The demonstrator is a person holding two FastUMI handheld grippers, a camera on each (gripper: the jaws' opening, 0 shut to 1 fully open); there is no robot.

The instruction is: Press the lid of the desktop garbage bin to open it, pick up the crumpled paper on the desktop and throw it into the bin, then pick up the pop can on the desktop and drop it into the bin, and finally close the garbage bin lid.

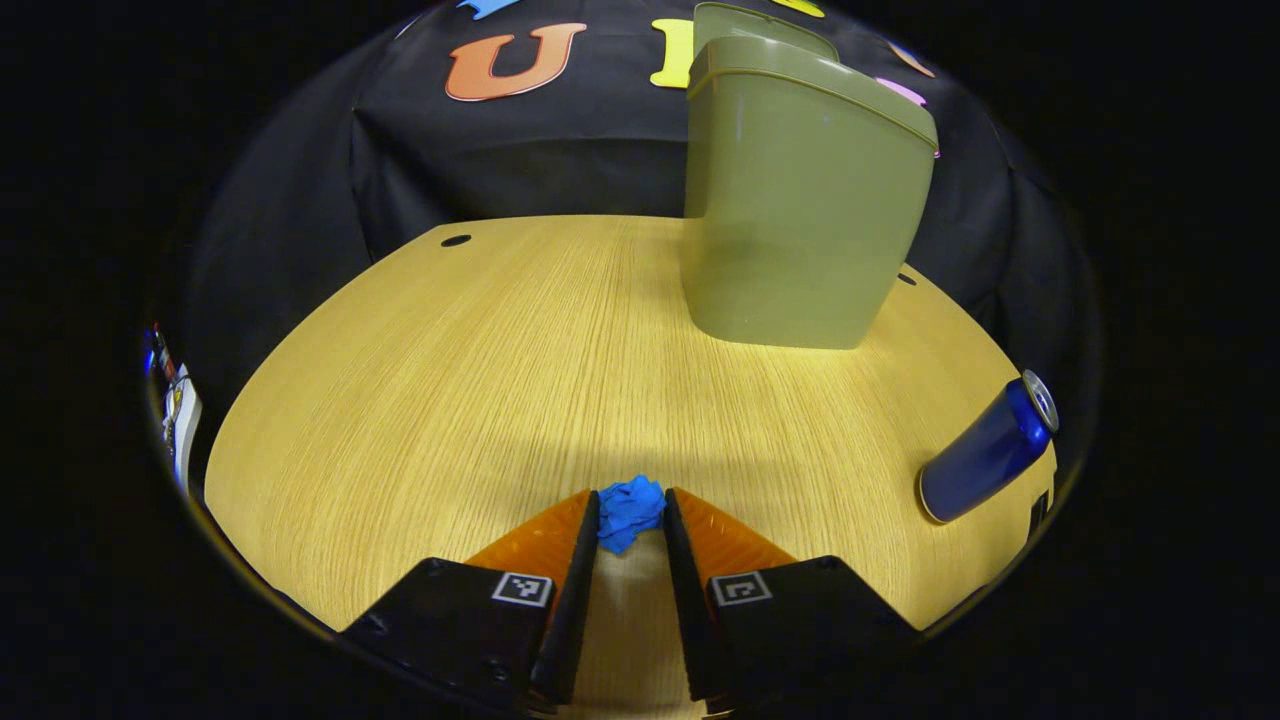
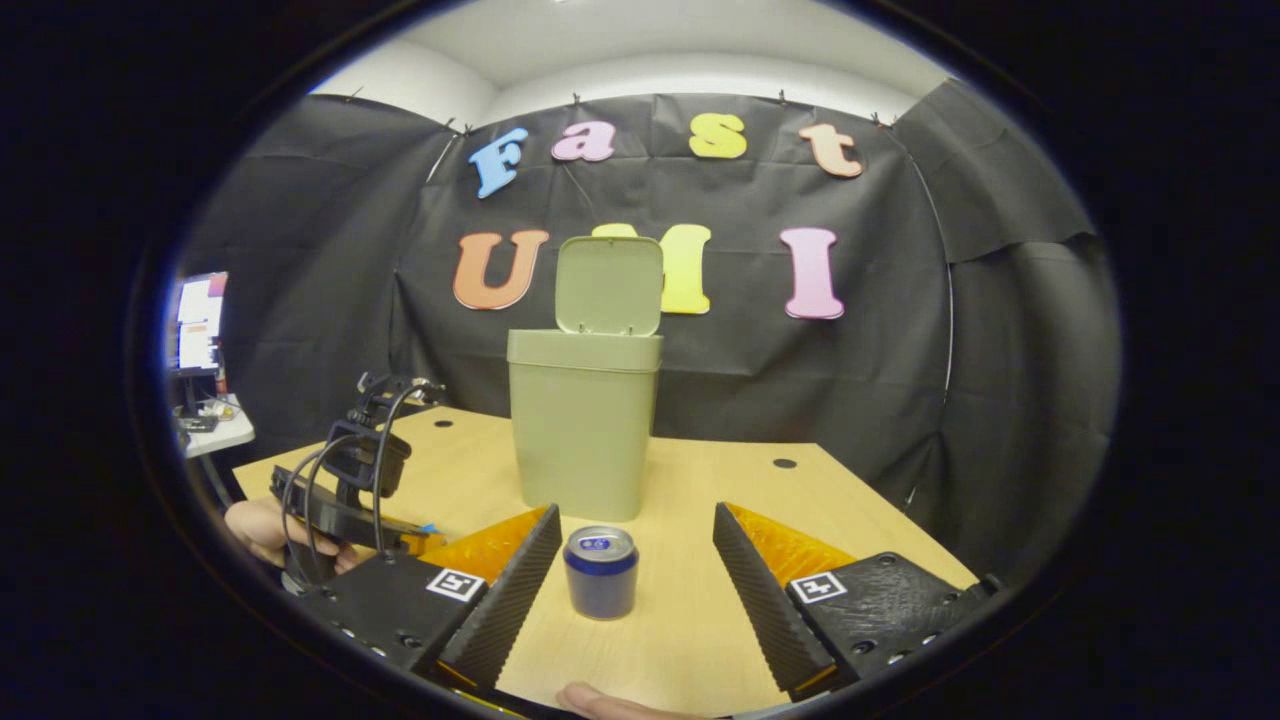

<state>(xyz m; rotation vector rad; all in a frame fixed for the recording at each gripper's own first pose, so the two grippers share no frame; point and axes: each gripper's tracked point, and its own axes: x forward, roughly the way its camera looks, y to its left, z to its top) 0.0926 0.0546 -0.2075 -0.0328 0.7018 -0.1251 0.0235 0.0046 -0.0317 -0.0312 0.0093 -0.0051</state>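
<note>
An olive bin (image 1: 800, 220) stands at the far side of the wooden table (image 1: 450, 380) with its lid (image 1: 760, 25) swung up. My left gripper (image 1: 631, 502) is low over the table, shut on a blue crumpled paper (image 1: 630, 512) held at its fingertips. A blue pop can (image 1: 985, 450) is off to its right. In the right gripper view the bin (image 2: 585, 430) and its raised lid (image 2: 610, 285) are straight ahead. The can (image 2: 600, 570) stands upright between the fingers of my open right gripper (image 2: 636, 515), untouched. The left gripper (image 2: 420, 535) is at the left.
A hand (image 2: 260, 530) holds the left gripper, with cables looping above it. A screen (image 2: 195, 320) and a side table (image 2: 215, 425) are beyond the table's left edge. Cable holes (image 2: 784, 463) mark the tabletop behind the bin. Black cloth walls close the back and right.
</note>
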